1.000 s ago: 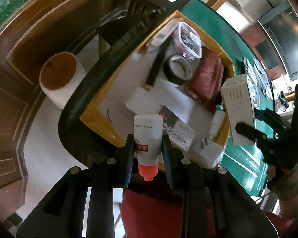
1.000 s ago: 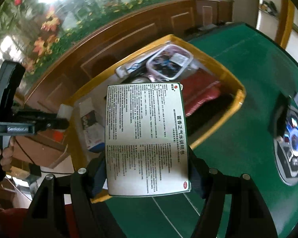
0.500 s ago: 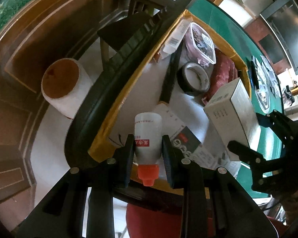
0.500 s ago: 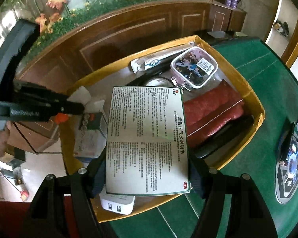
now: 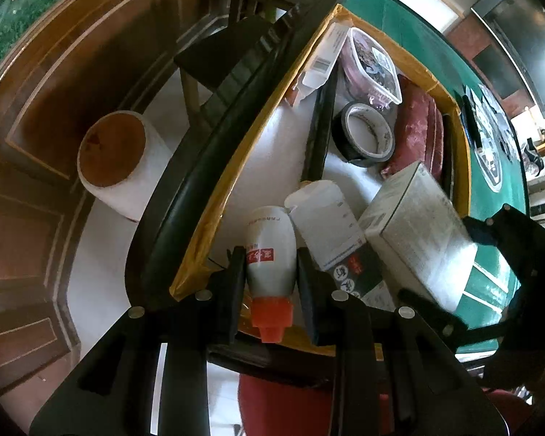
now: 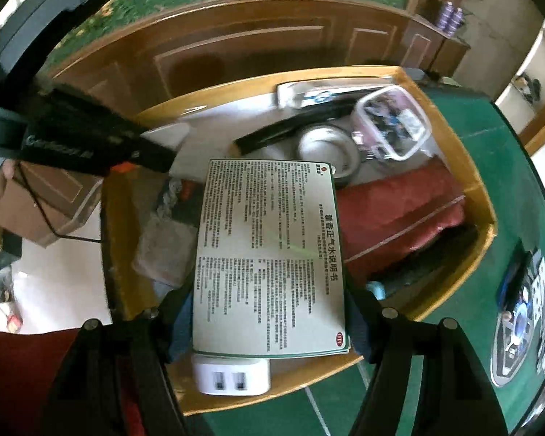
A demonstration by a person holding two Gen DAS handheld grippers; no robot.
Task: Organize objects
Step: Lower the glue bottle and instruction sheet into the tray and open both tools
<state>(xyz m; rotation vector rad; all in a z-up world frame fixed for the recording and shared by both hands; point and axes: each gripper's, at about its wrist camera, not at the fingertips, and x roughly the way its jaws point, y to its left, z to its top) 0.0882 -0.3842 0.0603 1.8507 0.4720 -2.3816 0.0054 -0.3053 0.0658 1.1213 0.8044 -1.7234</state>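
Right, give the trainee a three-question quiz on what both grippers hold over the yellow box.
1. True or false: the left gripper is shut on a white bottle with an orange cap.
2. Which does the right gripper hold? A) tape roll B) printed medicine box C) red pouch
3. Fill in: the black tape roll lies inside the ____ box.

Key: 1 true; 2 B; 3 yellow.
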